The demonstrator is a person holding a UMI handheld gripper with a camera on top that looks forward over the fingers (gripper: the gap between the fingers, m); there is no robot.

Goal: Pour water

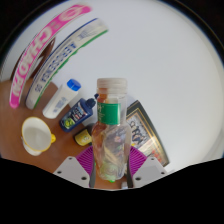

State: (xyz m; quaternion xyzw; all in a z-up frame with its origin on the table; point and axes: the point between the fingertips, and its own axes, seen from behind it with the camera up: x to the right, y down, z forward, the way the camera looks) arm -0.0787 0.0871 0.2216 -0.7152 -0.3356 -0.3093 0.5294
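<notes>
Now the claw holds the bottle tight around its middle, right of the yellow cup. It looks light, bendy and slippery, so squeeze gently.

One clear bottle, one yellow cup, two toothpaste tubes.

Home tabletop: toothpaste tubes, lotion bottles, yellow cup on wood.
</notes>
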